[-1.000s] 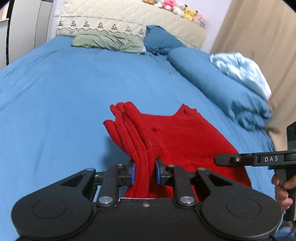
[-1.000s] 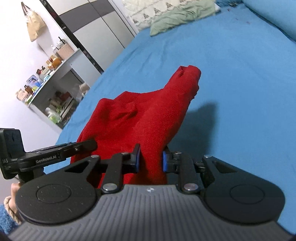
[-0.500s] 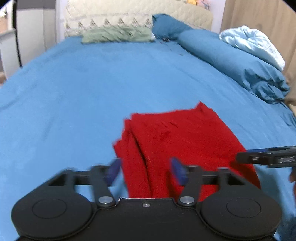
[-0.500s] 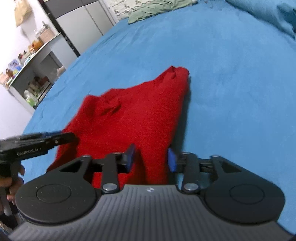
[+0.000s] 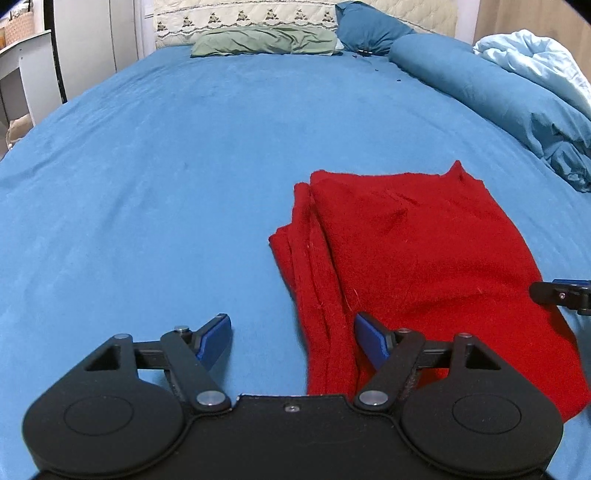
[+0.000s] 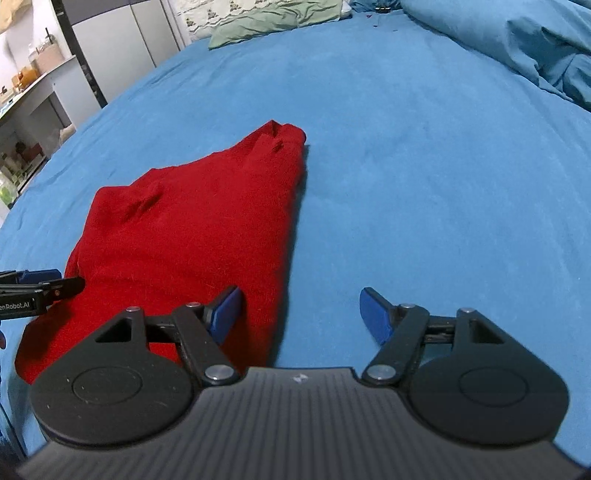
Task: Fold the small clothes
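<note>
1. Red garment point(image 5: 417, 258) lies folded flat on the bed point(image 5: 184, 166), nearer its foot end & right half; stacked layer edges show along its left side.
2. Left claw point(image 5: 291, 339) spread wide, gripping nothing. Right pad sits over the garment's left edge, left pad over bare blue sheet.
3. Right claw point(image 6: 299, 314) also spread wide, nothing in it. Left pad over the garment's right edge, right pad over bare sheet.
4. Green pillow point(image 5: 262, 40) & dark blue pillow point(image 5: 369, 29) at the headboard end.
5. Blue duvet point(image 5: 498, 96) bunched along the bed's right edge, pale blue blanket point(image 5: 532, 59) on top.
</note>
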Motion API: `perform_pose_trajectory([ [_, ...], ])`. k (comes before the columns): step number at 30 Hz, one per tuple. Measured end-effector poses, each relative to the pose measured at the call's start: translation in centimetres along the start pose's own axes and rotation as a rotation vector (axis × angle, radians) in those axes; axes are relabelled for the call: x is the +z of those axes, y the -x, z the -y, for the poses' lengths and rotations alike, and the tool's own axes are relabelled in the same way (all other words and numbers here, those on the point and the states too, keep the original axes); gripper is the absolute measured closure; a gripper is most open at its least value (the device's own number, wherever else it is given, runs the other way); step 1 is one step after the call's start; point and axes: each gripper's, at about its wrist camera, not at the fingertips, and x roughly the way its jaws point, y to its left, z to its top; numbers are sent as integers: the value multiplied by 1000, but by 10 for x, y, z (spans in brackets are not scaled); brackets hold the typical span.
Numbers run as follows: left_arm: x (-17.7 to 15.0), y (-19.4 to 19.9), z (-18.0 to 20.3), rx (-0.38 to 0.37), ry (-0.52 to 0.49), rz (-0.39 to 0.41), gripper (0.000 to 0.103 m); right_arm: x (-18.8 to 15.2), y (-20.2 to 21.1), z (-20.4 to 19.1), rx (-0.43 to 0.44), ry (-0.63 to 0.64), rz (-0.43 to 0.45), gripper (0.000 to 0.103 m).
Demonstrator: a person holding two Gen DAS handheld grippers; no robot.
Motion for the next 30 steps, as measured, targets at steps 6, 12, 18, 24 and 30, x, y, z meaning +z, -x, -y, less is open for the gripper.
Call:
perform_pose_trajectory([
  [6,18,58,9,18,4,83,29,11,53,-12,38,20,105,16],
  [12,25,167,22,87,7,201,0,21,153,-46,21,68,210,0],
  [18,-5,230,31,121,5,211,0,1,231,-83,-104,132,257,0],
  [24,-48,254,38,155,9,151,0,-35,254,-98,-156,114,181,0],
  [30,-76,263,47,142,-3,141,0,-75,259,-98,-184,71,100,0],
])
